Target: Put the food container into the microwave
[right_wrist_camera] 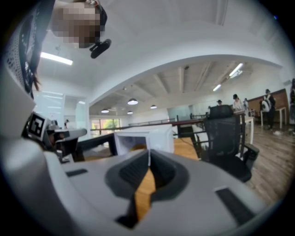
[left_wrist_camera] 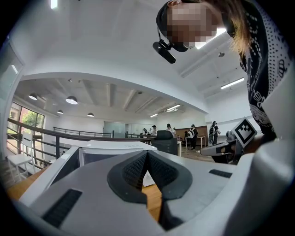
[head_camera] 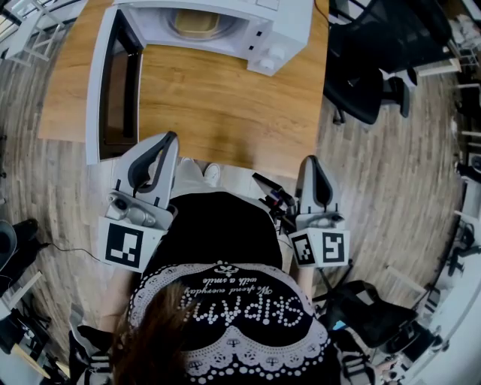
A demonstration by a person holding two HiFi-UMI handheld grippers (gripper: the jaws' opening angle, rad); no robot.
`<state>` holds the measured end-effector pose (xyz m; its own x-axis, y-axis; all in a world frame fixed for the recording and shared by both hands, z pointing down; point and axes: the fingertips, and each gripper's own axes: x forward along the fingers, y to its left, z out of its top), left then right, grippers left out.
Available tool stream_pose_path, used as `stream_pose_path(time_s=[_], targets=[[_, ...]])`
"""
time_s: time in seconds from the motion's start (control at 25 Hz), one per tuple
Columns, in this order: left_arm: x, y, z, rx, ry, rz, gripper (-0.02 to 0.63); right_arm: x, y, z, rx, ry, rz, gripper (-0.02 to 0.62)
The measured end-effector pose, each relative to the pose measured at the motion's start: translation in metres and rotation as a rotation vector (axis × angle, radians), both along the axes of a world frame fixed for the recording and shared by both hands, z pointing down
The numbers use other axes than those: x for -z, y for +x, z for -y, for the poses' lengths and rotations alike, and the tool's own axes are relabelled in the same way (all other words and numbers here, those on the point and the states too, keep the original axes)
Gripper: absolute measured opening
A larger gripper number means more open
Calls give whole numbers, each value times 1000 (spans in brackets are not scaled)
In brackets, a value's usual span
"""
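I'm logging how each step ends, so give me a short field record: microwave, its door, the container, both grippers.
microwave: at the far side of the wooden table
door: swung open
food container: tan shape inside the cavity, likely it
left gripper: shut, empty, by the table's near edge
right gripper: shut, empty, by the near edge

Wooden table (head_camera: 225, 113) lies bare from its near edge to the microwave (head_camera: 285, 22) mouth at the far edge; open door (head_camera: 113, 90) walls the left edge, black chair (head_camera: 361, 83) crowds the right edge.
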<state>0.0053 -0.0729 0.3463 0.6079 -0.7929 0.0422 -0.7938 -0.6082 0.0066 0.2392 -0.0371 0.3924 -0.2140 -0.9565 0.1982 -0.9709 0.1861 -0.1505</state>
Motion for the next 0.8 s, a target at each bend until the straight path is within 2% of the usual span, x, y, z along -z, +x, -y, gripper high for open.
stream_pose_path(time_s=[0.8], targets=[[2,-6,-2,1,18,-18,30,-1,-6,-3,13,-3,-18,34]])
